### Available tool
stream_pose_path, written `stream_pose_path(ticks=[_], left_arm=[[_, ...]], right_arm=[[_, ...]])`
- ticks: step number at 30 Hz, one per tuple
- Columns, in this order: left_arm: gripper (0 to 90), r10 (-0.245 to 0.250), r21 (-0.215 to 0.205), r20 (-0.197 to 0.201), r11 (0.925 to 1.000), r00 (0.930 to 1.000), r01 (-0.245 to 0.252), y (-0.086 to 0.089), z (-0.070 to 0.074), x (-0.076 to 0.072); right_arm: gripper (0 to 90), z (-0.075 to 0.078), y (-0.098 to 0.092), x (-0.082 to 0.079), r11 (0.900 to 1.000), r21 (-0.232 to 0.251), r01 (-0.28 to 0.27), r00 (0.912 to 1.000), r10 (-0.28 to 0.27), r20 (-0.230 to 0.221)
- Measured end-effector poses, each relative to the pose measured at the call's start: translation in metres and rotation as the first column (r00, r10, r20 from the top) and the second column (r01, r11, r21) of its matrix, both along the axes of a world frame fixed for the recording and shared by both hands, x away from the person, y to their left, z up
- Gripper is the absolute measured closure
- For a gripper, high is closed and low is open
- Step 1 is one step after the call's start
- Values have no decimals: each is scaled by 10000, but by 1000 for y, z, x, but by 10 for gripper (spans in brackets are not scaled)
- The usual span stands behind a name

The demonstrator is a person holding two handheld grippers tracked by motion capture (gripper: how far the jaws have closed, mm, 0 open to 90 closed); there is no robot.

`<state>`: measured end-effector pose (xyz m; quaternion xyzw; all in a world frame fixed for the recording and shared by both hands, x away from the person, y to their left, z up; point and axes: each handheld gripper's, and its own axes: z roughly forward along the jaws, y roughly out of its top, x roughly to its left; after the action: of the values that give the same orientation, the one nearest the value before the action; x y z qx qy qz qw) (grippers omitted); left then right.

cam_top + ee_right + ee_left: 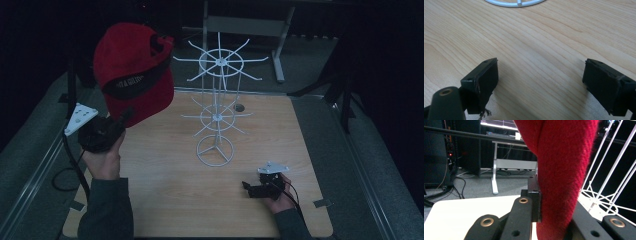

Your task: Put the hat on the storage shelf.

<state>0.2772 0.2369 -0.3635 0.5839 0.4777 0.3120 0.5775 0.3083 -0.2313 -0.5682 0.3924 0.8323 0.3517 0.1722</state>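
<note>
A red knitted cap (132, 70) with a black band hangs in the air at the left, above the table. My left gripper (121, 121) is shut on its lower edge, and in the left gripper view the red fabric (560, 182) is pinched between the black jaws. A white wire display stand (218, 107) with two tiers of radiating hooks rises from the middle of the table, just right of the cap. My right gripper (247, 187) rests low near the table's front right, open, with bare wood between its fingers (482, 80). The stand's ring base (515, 3) lies ahead of it.
The wooden tabletop (165, 195) is edged by grey padded surfaces on both sides. A grey metal table frame (277, 45) stands behind the table. A small round hole (239, 107) sits near the table's back edge.
</note>
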Motion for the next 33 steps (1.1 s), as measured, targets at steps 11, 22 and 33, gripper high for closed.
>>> stream_pose_path(ticks=[11,22,33], left_arm=[[861,-97,-142,270,9998,9996,101,-2,1,-3],[861,-237,-215,531,9995,9983,249,-5,1,-4],[861,-559,-38,842,9984,9949,564,-7,2,-7]], right_arm=[[131,0,0,0,10000,6,6,10000,-6,-17],[131,0,0,0,10000,4,6,10000,-6,-13],[131,0,0,0,10000,-5,1,10000,-1,-15]])
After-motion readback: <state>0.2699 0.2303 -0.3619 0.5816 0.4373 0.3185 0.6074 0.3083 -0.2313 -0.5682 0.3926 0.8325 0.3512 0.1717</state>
